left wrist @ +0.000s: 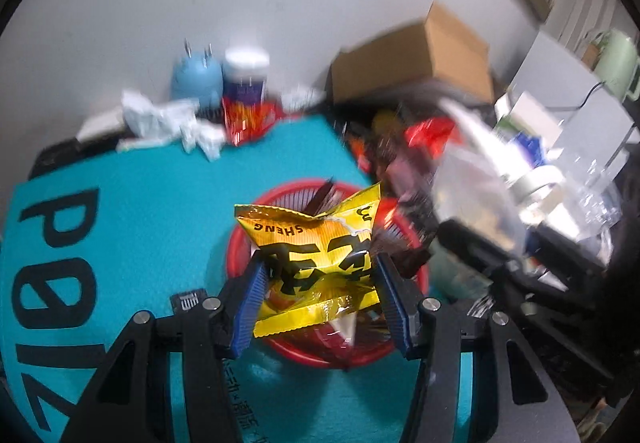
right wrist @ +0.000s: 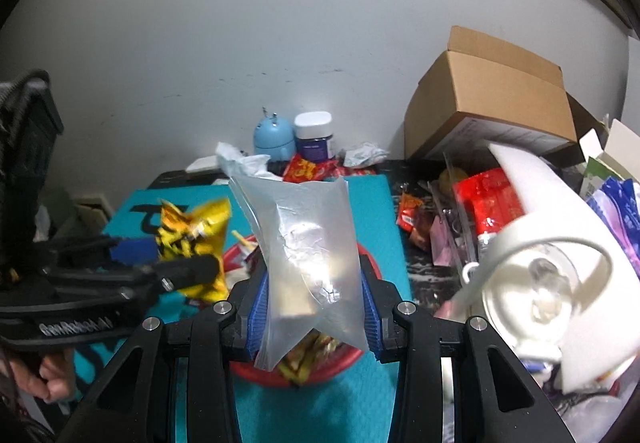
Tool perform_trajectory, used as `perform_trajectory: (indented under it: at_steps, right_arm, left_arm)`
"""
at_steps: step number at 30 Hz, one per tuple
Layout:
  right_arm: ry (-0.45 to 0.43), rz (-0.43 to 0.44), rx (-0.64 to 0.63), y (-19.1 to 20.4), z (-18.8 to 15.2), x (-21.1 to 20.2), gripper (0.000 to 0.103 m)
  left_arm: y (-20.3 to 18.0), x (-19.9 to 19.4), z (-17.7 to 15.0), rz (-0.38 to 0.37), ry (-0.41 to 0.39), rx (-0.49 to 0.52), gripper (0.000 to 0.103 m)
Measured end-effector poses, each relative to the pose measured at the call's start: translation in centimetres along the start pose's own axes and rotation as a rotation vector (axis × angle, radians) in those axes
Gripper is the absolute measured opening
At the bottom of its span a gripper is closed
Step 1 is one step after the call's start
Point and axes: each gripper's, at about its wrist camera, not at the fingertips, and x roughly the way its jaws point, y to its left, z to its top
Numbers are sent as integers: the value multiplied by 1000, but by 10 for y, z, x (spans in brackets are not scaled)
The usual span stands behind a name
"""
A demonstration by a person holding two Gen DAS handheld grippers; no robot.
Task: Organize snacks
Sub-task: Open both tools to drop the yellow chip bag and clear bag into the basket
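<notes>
Against a pale grey wall, your teal mat (left wrist: 132, 203) covers the near part of a crowded tabletop, and the red basket (left wrist: 244, 243) sits on it as the collecting point for the snacks. You are partway through: the basket already holds several packets, brown and red ones visible in the left wrist view and a yellowish one under the right gripper (right wrist: 310, 307). Your left gripper (left wrist: 320, 291) is clamped on the yellow snack bag (left wrist: 320, 243), which hangs above the basket's middle, and your right gripper pinches a silver foil packet (right wrist: 308, 243) by its sides, also above the basket. Neither packet is in yet, so both drops remain. After that, more waits: a red-and-yellow packet (right wrist: 306, 171) lies at the mat's far edge by the blue round gadget (right wrist: 274, 133) and the white-lidded jar (right wrist: 314, 135), and small red packets (right wrist: 410, 213) lie on the dark surface to the right, near the red pack (right wrist: 490, 199) in the clear bin. Crumpled white wrappers (left wrist: 160, 119) at the back look like rubbish, not snacks, though I cannot be sure.
</notes>
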Motion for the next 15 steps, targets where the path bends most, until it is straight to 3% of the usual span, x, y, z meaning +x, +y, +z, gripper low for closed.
perform_trajectory:
  at_steps: [5, 15]
  right_arm:
    - [40, 11, -10, 0, -5, 20, 39]
    - [58, 24, -13, -3, -8, 29, 39]
  left_arm:
    - [10, 25, 3, -21, 53, -27, 52]
    - [4, 27, 7, -13, 30, 35, 53]
